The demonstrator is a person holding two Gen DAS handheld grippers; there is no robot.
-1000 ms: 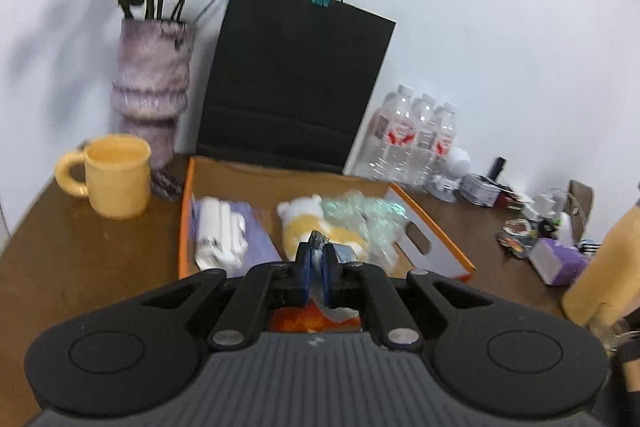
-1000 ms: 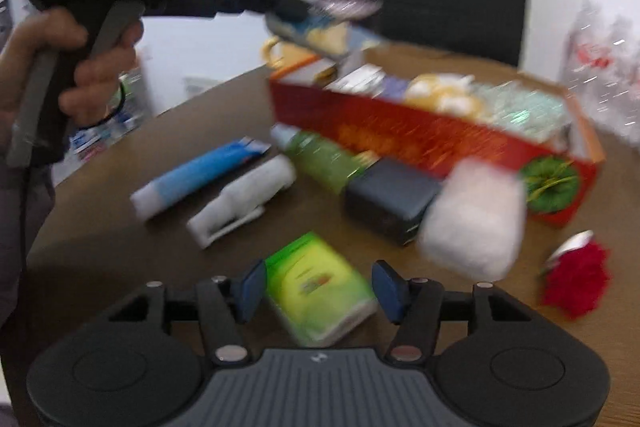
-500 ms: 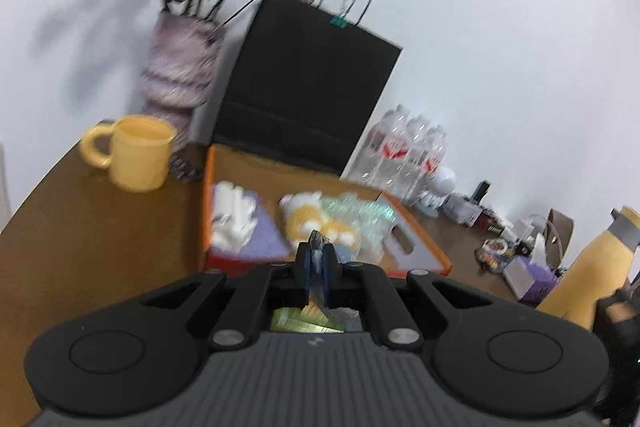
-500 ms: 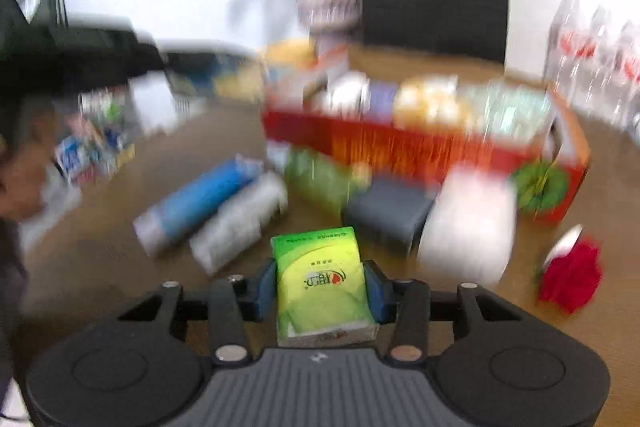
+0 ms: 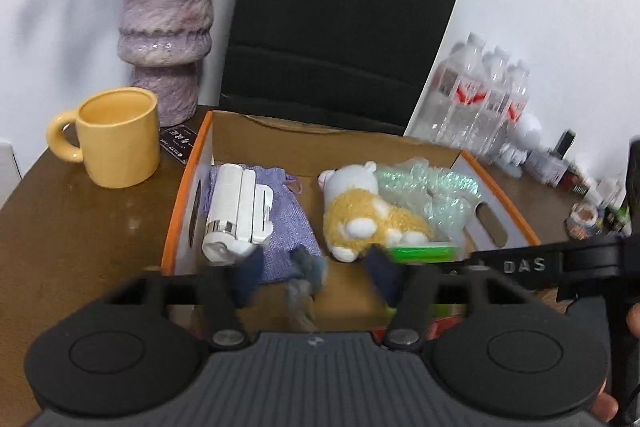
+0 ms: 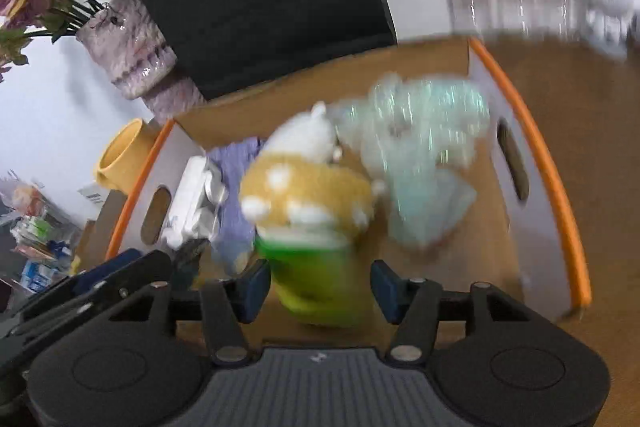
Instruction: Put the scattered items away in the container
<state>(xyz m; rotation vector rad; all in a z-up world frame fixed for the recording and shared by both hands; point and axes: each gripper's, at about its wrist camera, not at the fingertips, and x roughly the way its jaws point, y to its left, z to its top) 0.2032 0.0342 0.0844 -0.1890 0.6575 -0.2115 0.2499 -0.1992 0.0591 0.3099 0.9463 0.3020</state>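
The brown surface carried the most, with a tall black paper bag standing at twelve o'clock behind an orange-rimmed cardboard box. A mottled purple vase stood at eleven o'clock, a yellow mug just in front of it, and a cluster of water bottles at two o'clock.

Inside the box, a white and tan plush toy lay near the middle, crinkled clear wrap at its three o'clock side, and a white device on a lilac pouch toward nine o'clock.

The right gripper hovered over the box with its fingers spread wide; a green tissue pack sat blurred between them, below the plush, and whether it touched either pad could not be told. The left gripper also had its fingers parted, with a small blurred dark item between them, apparently loose.
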